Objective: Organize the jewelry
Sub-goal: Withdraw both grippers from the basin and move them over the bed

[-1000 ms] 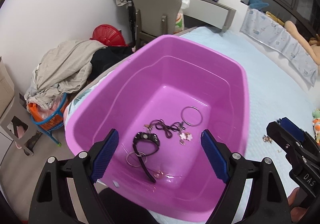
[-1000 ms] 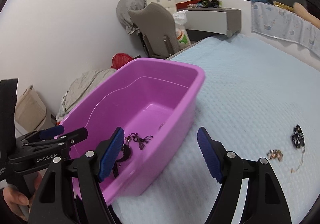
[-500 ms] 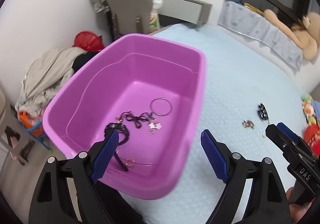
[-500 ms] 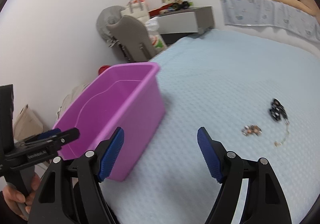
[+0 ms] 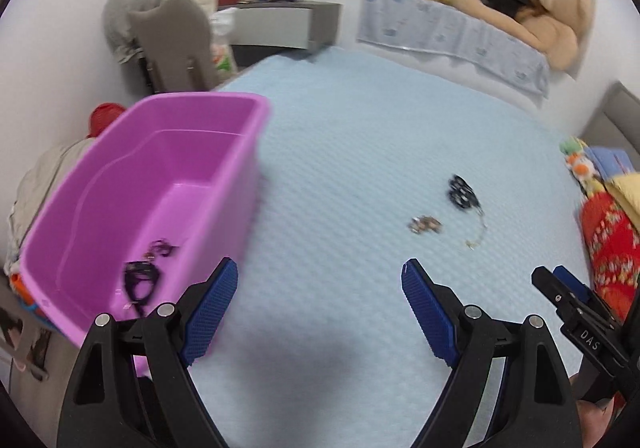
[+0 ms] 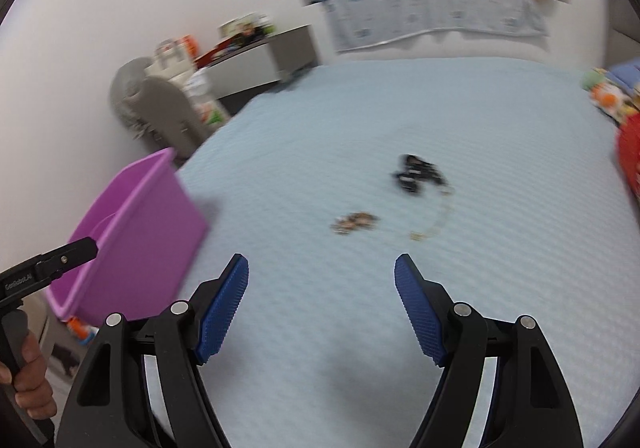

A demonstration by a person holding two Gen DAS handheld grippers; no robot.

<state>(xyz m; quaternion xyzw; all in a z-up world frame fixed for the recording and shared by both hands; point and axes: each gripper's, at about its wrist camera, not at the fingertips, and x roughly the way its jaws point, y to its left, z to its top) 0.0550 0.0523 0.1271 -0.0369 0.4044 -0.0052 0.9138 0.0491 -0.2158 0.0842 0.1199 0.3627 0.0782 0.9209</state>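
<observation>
Ahead of my right tool (image 6: 321, 280), jaws wide and empty, black jewelry (image 6: 418, 172), small trinket (image 6: 354, 222), thin chain (image 6: 434, 226) lie on bed (image 6: 480, 120); left tool (image 5: 320, 288) wide too, purple tub (image 5: 152, 184) to its left.

Both views are evenly lit by soft, bright indoor light, with no hard glare. The light-blue bed (image 5: 360, 152) reads pale and slightly washed out, and a faint grey shadow lies on it just ahead of the left gripper (image 5: 320, 312). Motion blur smears much of each picture: the purple tub (image 5: 152, 184) has soft edges, and the jewelry pieces (image 6: 416, 172) on the bed are streaked, more so in the right wrist view. Each gripper's own blue pads (image 6: 416, 308) stay sharp. Fisheye distortion bends walls and furniture, and black vignetting fills the corners.
</observation>
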